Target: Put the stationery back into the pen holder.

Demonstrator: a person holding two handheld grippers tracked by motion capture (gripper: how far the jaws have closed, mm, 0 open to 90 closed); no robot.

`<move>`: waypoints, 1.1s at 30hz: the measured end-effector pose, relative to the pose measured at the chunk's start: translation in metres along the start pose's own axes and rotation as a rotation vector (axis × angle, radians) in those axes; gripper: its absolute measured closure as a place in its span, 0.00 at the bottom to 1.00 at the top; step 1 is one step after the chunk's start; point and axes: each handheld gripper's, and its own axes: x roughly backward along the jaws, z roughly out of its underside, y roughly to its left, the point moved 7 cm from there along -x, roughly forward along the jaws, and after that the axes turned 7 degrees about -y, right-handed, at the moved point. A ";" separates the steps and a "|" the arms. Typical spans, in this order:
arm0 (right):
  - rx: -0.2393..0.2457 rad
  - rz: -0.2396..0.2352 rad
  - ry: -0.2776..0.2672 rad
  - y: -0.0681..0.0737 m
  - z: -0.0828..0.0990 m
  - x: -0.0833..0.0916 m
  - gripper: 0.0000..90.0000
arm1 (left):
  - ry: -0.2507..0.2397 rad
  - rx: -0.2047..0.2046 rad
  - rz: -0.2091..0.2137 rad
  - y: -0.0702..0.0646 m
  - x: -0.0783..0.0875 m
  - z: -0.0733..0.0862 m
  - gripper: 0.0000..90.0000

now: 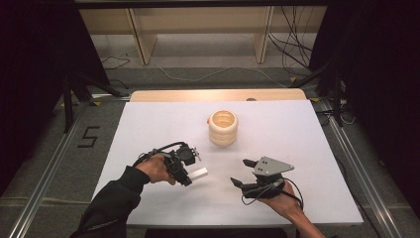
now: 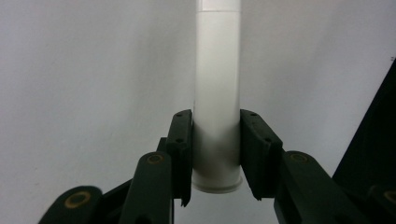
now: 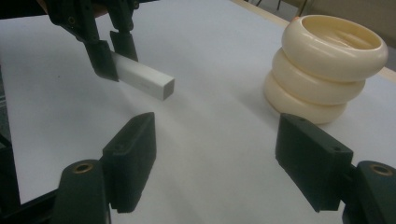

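A white bar (image 1: pixel 198 173) sits clamped in the left gripper (image 1: pixel 186 174), held near one end with the rest of it sticking out toward the middle of the table (image 1: pixel 277 129). From the left gripper view the bar (image 2: pixel 217 93) runs straight away between the two black jaws, which press on both of its sides. In the right gripper view the bar (image 3: pixel 142 77) has a square cut end and looks to hang just above the white tabletop (image 3: pixel 210 116), though I cannot say for sure that it clears the surface. The left gripper (image 3: pixel 112 58) comes down on it from above there.

The right gripper (image 1: pixel 241 174) rests low over the near right part of the table, jaws spread wide with nothing between them, pointing toward the bar and well apart from it. A grey three-cornered plate (image 1: pixel 271 166) sits on top of it.

Farther back, near the table's middle, stands a cream ribbed pot (image 1: pixel 223 128), open at the top, shaped like three stacked rings (image 3: pixel 322 65). It is apart from both grippers.
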 end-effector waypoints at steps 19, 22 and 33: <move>0.368 0.069 0.035 0.035 -0.002 -0.008 0.33 | 0.013 -0.023 0.037 -0.009 -0.003 -0.024 0.74; 0.440 0.087 0.049 0.040 -0.001 -0.011 0.33 | 0.017 -0.038 0.044 -0.011 -0.002 -0.028 0.74; 0.626 0.154 0.054 0.050 -0.004 -0.017 0.32 | 0.032 -0.093 0.047 -0.022 0.008 -0.052 0.74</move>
